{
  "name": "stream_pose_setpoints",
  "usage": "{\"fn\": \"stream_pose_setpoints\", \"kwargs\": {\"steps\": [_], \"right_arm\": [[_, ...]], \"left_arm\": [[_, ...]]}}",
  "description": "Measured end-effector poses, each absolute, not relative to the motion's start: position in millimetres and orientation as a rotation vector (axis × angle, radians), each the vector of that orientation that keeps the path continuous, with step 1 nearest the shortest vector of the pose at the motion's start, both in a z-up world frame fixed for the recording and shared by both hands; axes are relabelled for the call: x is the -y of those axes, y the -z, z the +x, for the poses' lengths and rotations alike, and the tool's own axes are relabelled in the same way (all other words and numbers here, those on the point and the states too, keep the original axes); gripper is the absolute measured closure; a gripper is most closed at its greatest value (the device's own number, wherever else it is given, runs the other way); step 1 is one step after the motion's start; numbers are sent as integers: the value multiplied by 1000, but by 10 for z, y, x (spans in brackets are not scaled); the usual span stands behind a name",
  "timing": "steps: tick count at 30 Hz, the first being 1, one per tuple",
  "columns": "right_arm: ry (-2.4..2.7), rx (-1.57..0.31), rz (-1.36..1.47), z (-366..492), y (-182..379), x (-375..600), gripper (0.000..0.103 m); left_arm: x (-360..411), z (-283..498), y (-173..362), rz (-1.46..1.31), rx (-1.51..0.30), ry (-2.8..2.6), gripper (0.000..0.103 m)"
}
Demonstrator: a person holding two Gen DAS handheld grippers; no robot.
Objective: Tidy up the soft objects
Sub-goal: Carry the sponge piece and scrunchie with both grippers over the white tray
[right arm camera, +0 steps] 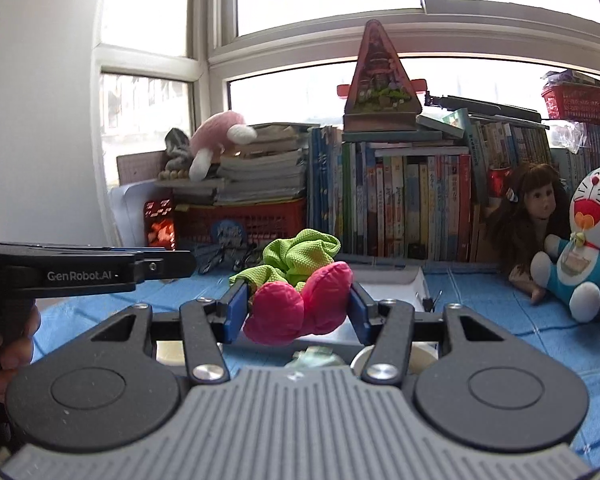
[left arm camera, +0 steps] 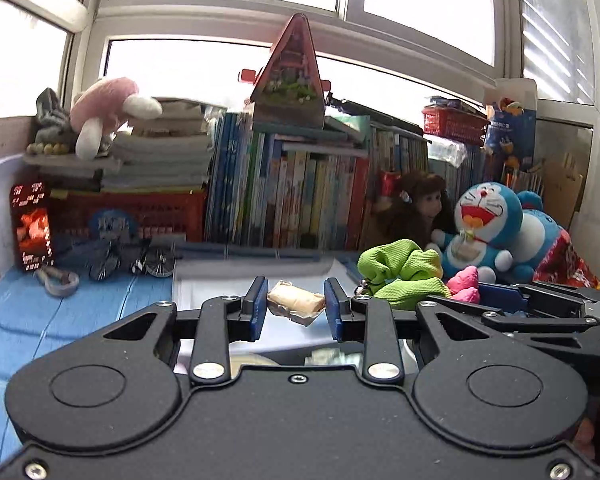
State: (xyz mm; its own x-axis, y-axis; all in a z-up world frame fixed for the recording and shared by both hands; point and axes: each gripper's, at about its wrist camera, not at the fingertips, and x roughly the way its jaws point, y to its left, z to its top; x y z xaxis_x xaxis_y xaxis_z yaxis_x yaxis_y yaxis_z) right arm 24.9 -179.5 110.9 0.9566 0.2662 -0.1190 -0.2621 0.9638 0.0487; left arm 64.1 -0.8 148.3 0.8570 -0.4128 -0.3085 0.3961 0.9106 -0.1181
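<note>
A red basket [left arm camera: 124, 212] at the far left holds stacked books [left arm camera: 156, 160]. The right gripper [right arm camera: 298, 308] is clamped on a pink soft toy [right arm camera: 300, 306], the green cloth [right arm camera: 296, 256] just beyond it on the counter [right arm camera: 500, 320]. Only the left view shows the left gripper [left arm camera: 296, 306], its fingers apart around a wrapped beige packet [left arm camera: 296, 303]

The crumpled soft cloth with waffle texture [right arm camera: 298, 256] is bright lime green. The puffy heart-shaped soft toy [right arm camera: 296, 306] is hot pink. The small wrapped soft packet [left arm camera: 296, 300] is pale beige. The plush cat figure with round head [left arm camera: 486, 226] is blue and white, with a red mouth. The cloth covering the table [right arm camera: 500, 320] is light blue, with thin stripes.
</note>
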Motion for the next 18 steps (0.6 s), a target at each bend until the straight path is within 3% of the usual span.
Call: {"fn": "stream_pose_setpoints", "kwargs": {"steps": [18], "right_arm": [[-234,-251,173,1114,-1536,2237,47]], "left_arm": [[223,1946,-1723,-84,-517,394,75]]}}
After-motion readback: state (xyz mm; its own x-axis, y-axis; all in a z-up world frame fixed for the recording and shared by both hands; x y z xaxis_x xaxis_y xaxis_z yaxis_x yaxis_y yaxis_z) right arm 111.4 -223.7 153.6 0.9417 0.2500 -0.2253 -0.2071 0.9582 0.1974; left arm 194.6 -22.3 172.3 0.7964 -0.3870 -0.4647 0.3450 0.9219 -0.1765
